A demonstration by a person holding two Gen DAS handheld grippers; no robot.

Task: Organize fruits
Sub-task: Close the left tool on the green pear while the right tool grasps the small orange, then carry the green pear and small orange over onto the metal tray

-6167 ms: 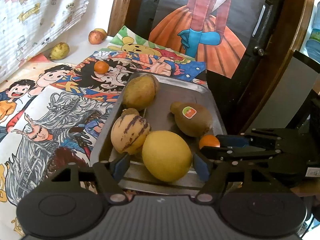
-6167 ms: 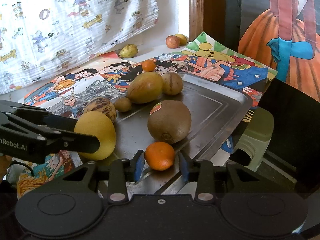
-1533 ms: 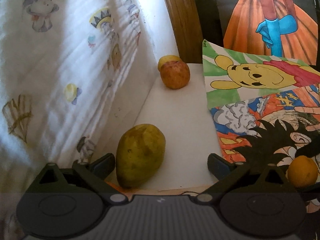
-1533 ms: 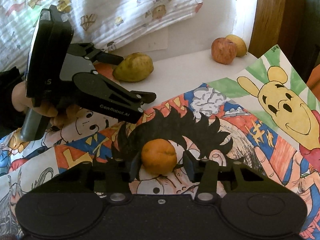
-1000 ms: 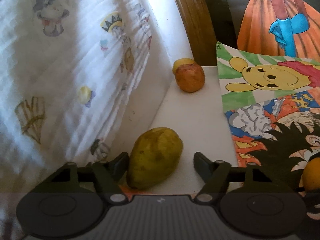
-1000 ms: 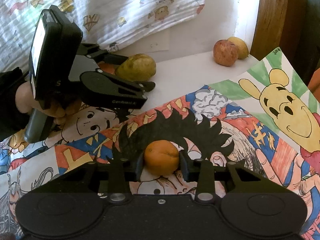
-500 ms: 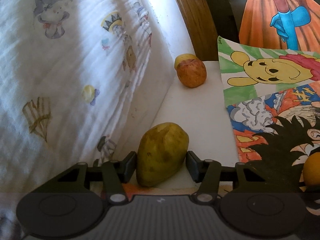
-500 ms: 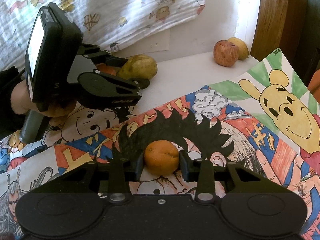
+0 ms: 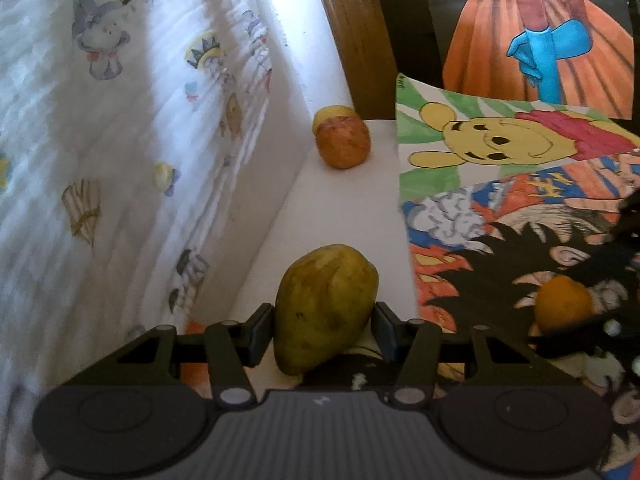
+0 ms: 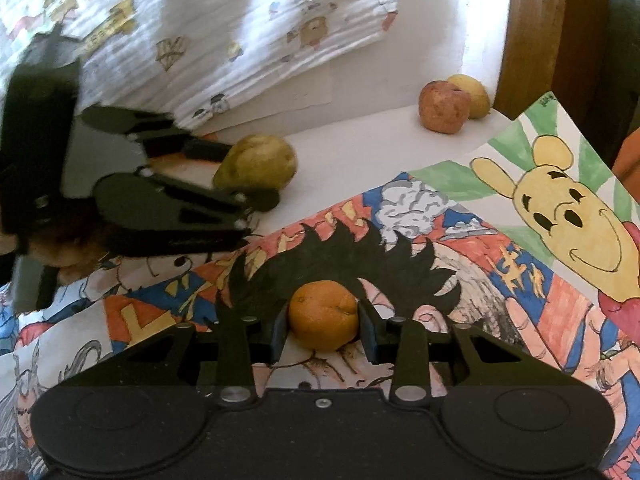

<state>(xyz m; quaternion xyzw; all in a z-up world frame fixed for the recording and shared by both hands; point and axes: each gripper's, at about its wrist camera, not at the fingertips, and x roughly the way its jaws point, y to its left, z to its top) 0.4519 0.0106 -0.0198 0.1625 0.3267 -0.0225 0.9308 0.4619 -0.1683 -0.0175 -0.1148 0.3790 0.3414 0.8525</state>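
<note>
Cartoon-covered worktop (image 10: 400, 216) is being worked: the pear (image 9: 324, 304) at 6 o'clock is being clamped by the left gripper (image 9: 324, 332), the orange (image 10: 323, 315) by the right gripper (image 10: 323, 328). Pick-up seems underway; lifting both is probably called for next.

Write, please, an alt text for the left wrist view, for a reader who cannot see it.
The left gripper is shut on a yellow-green pear on a white surface. Behind it stand a red apple and a yellow fruit; cartoon drawings lie to the right.
</note>
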